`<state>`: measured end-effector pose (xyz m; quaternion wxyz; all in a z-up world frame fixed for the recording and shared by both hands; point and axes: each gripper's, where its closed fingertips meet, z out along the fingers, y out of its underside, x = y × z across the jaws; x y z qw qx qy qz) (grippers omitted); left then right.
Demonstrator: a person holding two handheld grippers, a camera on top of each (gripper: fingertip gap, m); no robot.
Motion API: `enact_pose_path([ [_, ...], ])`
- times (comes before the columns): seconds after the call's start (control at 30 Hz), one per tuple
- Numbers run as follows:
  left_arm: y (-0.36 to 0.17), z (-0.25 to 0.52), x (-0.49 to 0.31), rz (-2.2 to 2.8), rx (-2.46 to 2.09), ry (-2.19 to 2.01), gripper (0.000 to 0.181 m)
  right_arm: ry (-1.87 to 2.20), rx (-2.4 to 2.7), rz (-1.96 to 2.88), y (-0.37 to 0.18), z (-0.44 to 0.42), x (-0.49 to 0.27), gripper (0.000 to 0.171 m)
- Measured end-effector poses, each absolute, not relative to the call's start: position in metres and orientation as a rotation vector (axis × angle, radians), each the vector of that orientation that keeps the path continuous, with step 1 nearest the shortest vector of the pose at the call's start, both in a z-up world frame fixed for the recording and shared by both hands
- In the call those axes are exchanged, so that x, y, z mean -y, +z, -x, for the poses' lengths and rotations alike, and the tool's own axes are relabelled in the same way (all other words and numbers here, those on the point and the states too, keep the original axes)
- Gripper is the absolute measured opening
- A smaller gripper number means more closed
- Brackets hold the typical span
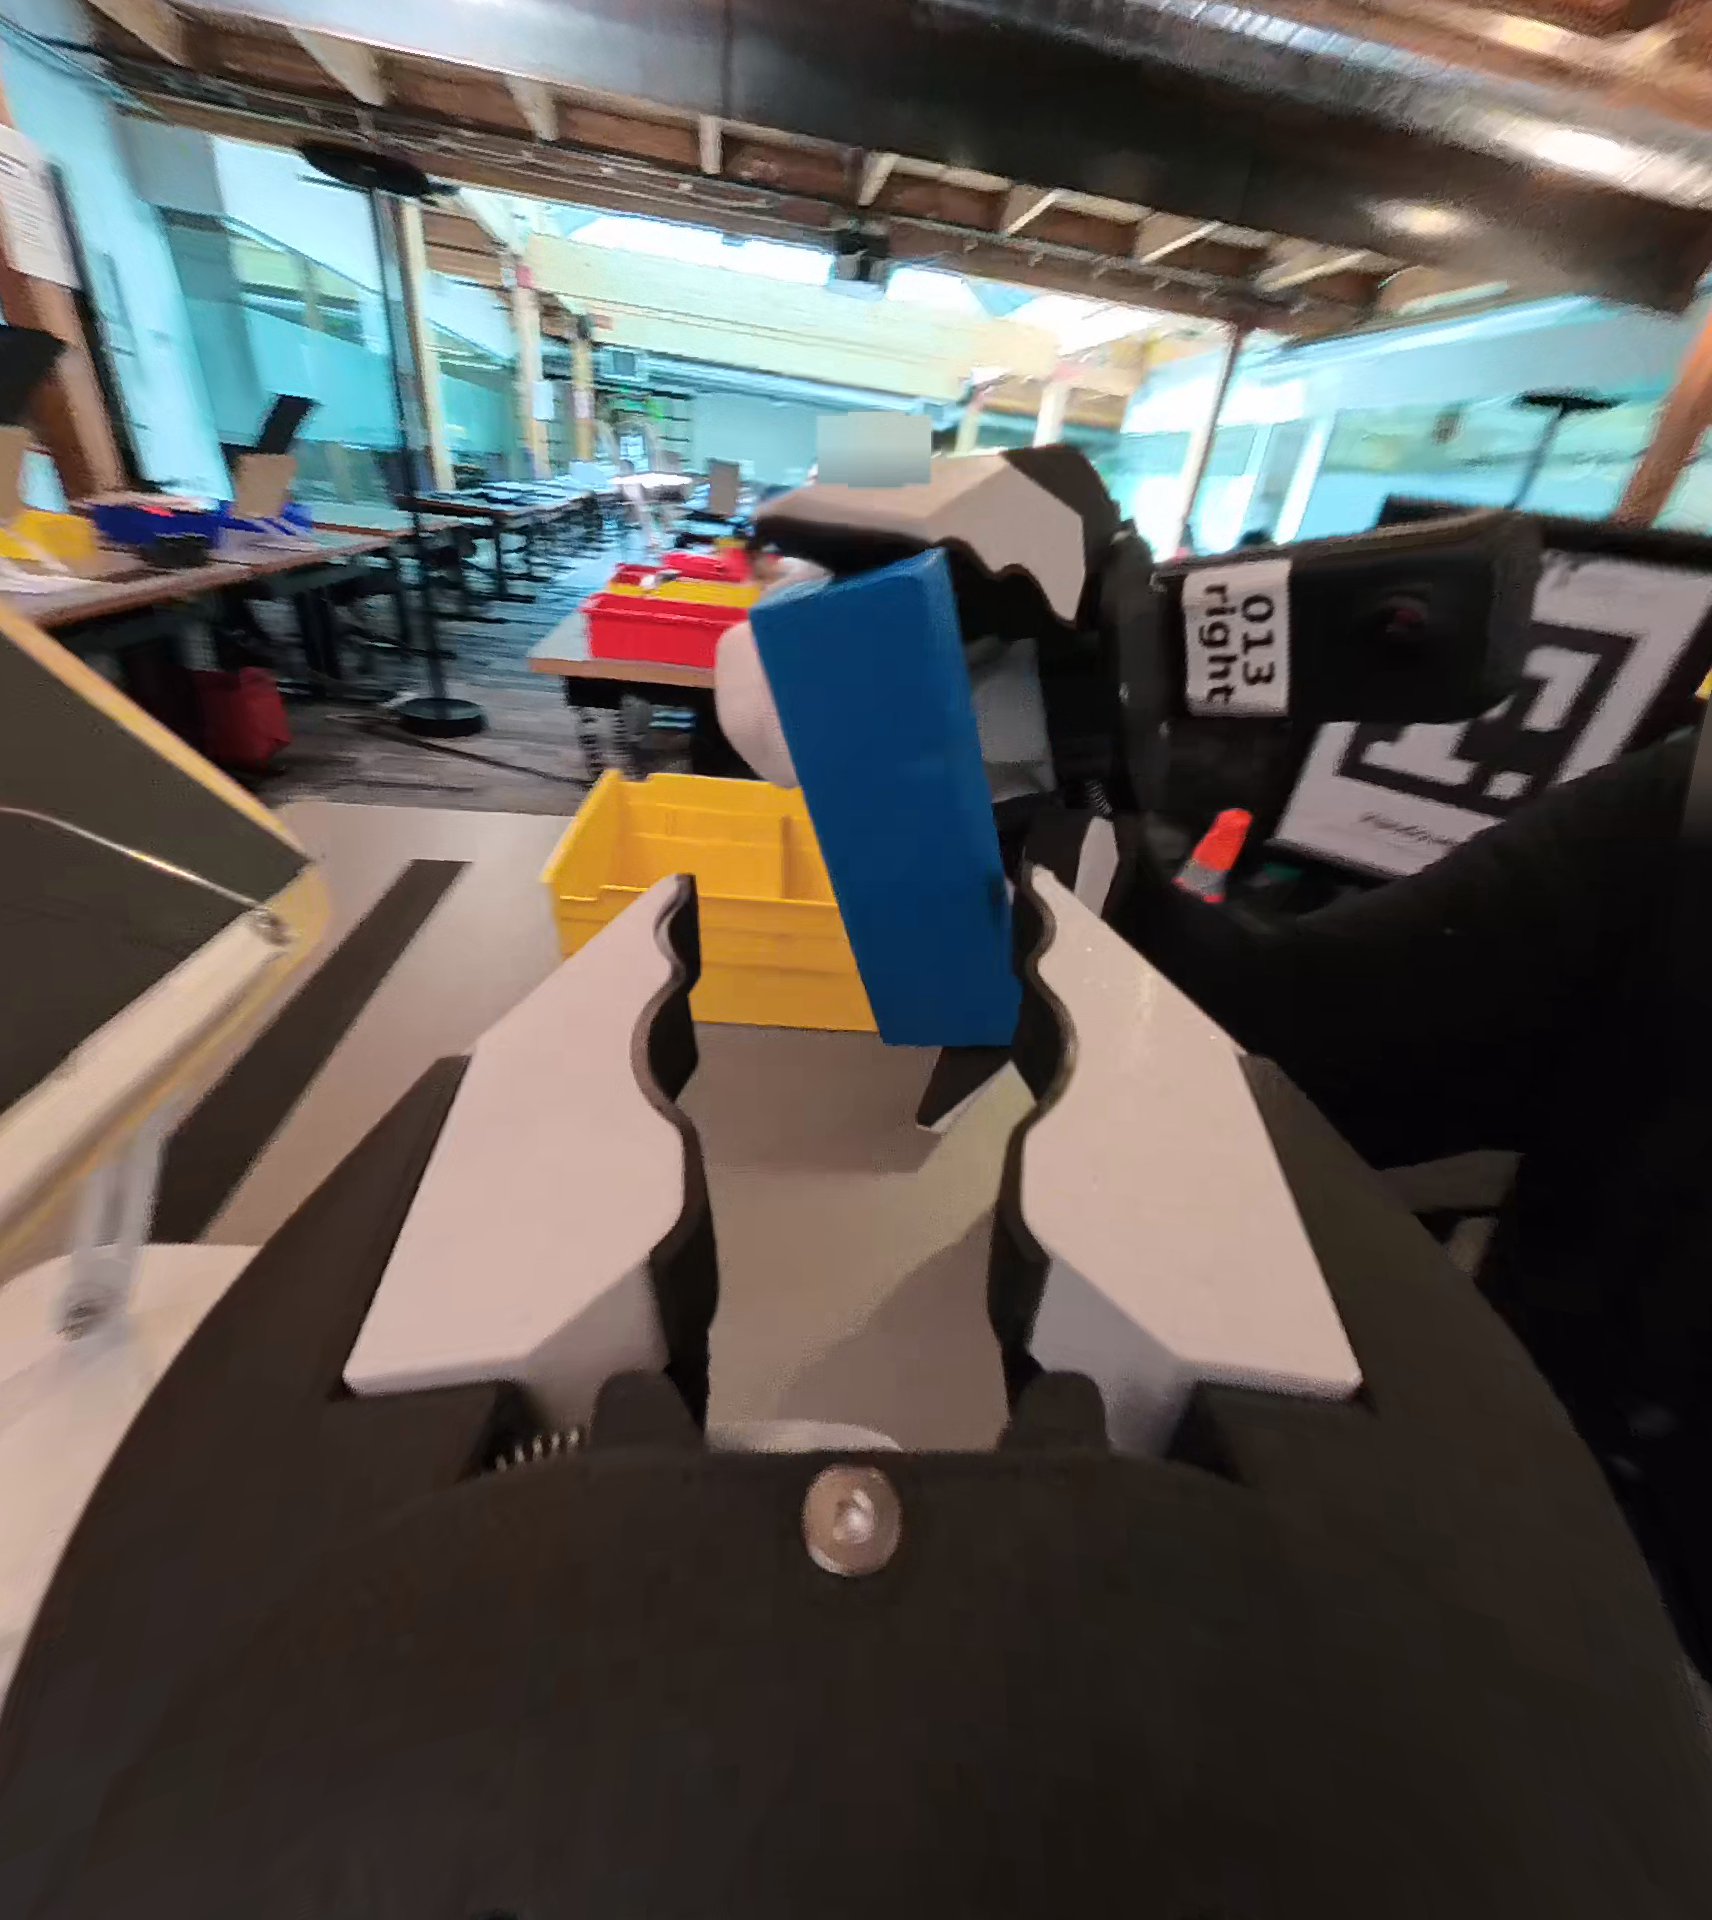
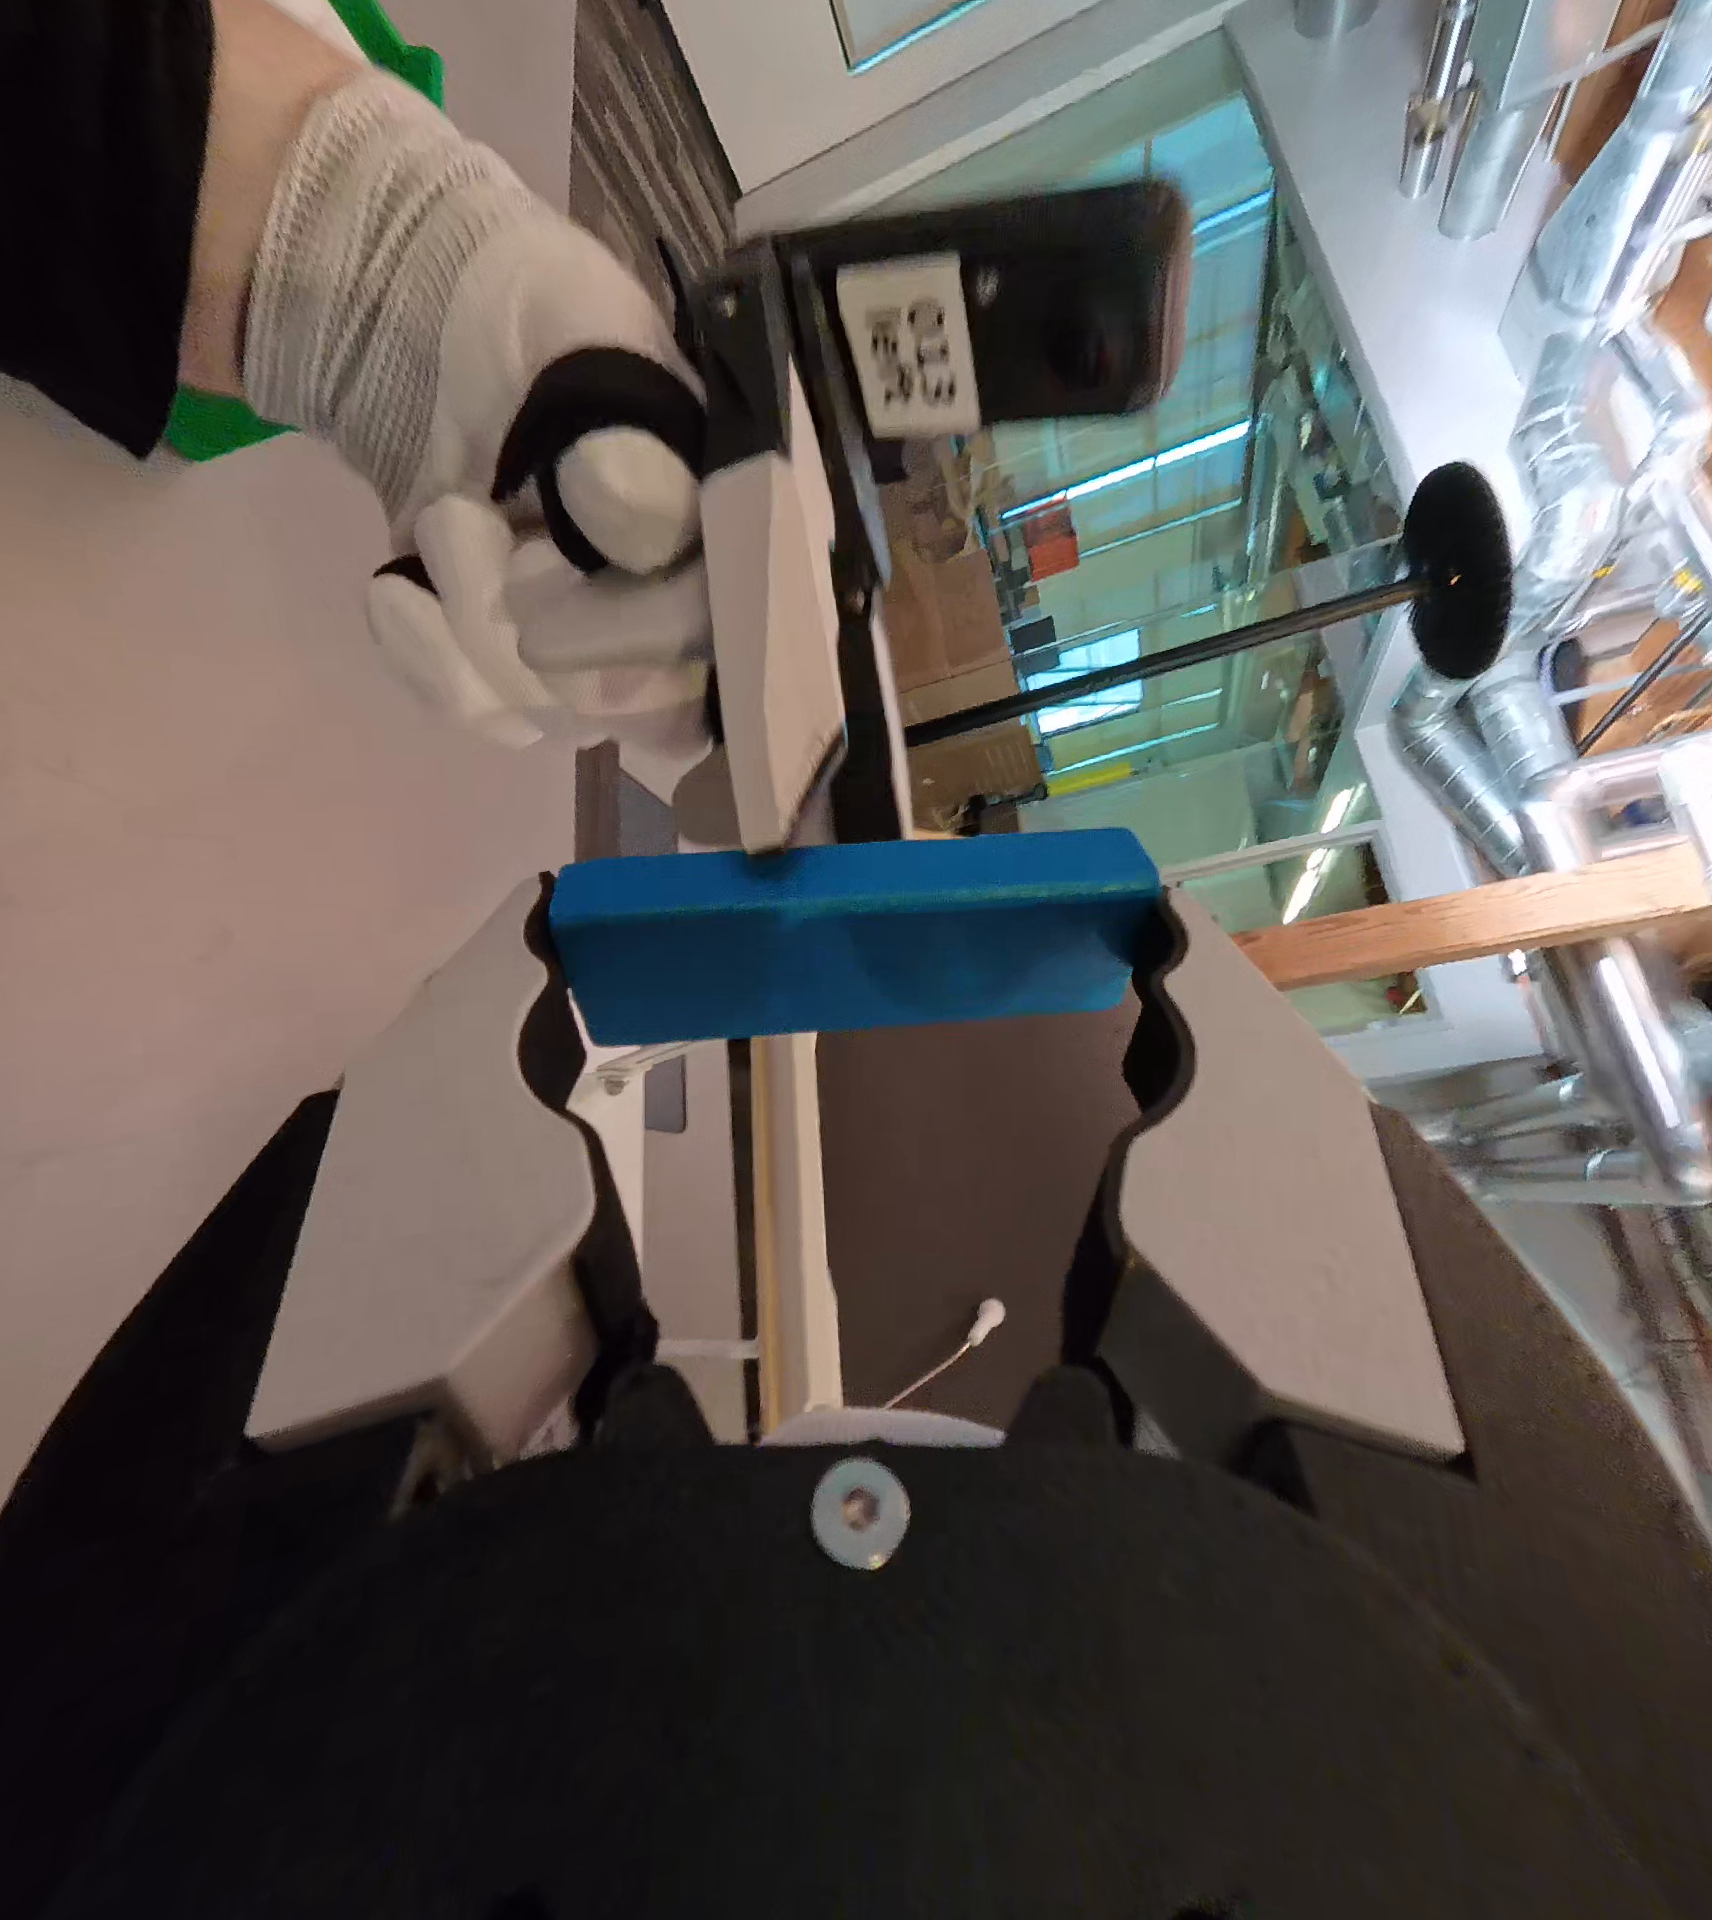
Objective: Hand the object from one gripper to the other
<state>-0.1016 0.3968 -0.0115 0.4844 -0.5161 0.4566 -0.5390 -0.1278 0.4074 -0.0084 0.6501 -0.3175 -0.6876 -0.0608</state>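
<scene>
right gripper (image 2: 857,935) clamps smooth blue rectangular block (image 2: 847,940).

Left gripper (image 1: 857,914): pale grey fingers (image 1: 540,1143), wavy black pads, black body, silver screw (image 1: 852,1519) behind the fingers. Right gripper (image 2: 852,935): same build, silver washer (image 2: 860,1510). White knit glove (image 2: 478,416), black sleeve (image 2: 41,197).
</scene>
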Motion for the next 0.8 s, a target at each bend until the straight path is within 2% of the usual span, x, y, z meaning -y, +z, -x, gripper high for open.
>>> enact_pose_path([
  [0.2, 0.003, 0.102, -0.415, 1.294, -1.138, -0.651, 0.053, 0.023, 1.578, 0.901, -0.014, 0.098, -0.420, 0.106],
  [0.43, 0.028, 0.063, -0.409, 1.102, -1.232, 0.024, 0.046, 0.287, 1.610, 1.052, -0.030, 0.068, -0.423, 0.106],
  [0.6, 0.044, 0.038, -0.405, 0.892, -1.253, 0.299, 0.054, 0.510, 1.555, 1.108, -0.029, 0.049, -0.426, 0.106],
  [0.8, 0.036, 0.046, -0.420, 0.736, -1.186, 0.531, 0.067, 0.836, 1.437, 1.130, -0.021, 0.044, -0.430, 0.107],
])
